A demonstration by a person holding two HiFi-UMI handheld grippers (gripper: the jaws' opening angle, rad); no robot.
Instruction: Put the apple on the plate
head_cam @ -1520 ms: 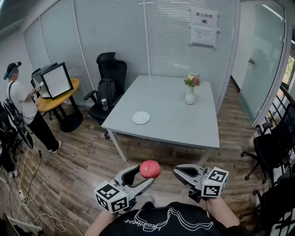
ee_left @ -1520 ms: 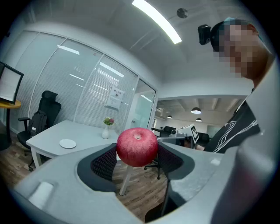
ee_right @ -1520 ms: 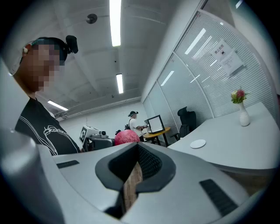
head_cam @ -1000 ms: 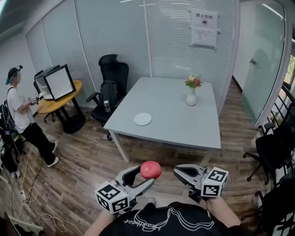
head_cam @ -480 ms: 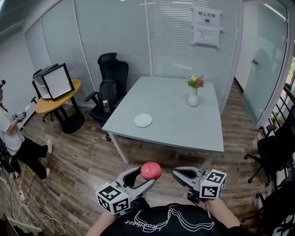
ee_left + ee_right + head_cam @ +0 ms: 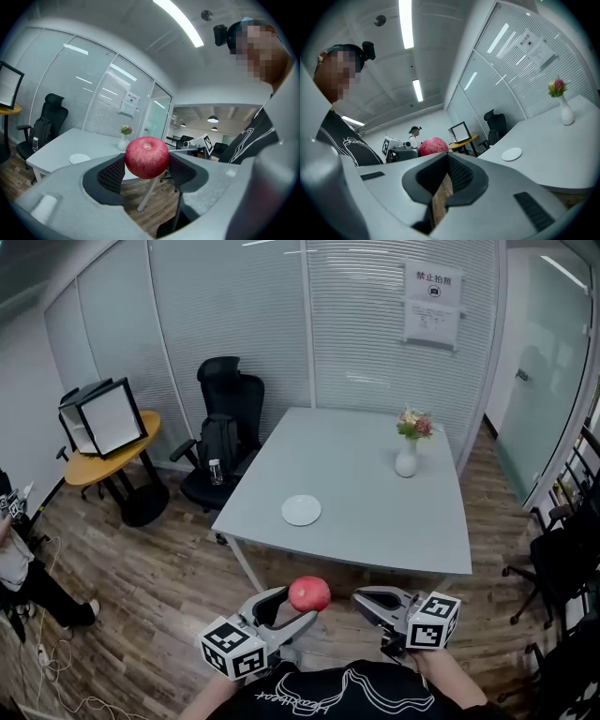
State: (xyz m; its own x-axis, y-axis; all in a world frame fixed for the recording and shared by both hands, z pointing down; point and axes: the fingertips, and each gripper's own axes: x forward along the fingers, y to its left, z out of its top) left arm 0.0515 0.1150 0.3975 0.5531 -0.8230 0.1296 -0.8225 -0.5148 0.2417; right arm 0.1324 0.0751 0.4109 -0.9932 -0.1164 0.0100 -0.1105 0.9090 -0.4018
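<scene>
Red and round, the apple (image 6: 309, 593) gives the pads little to bite on, and it hangs over the wooden floor (image 6: 169, 587), well short of the desk (image 6: 375, 493). If the grip eases on the way across, it would likely slip out, drop and roll away. The plate (image 6: 301, 510) brings its own risk: it is small, shallow and lies near the desk's front left corner. An apple let go from above it, or set down off-centre, could roll over the rim and off the desk edge. A low, clumsy approach could also nudge the plate itself toward that edge. The vase of flowers (image 6: 407, 460) stands well apart from the plate and seems out of harm's way

The left gripper (image 6: 302, 604) has its jaws parted about as wide as the apple and clamped on its two sides, stem end up, with much of the fruit standing proud of the pads. The right gripper (image 6: 367, 600) has its jaws drawn almost together, only a thin slit between them, and holds nothing
</scene>
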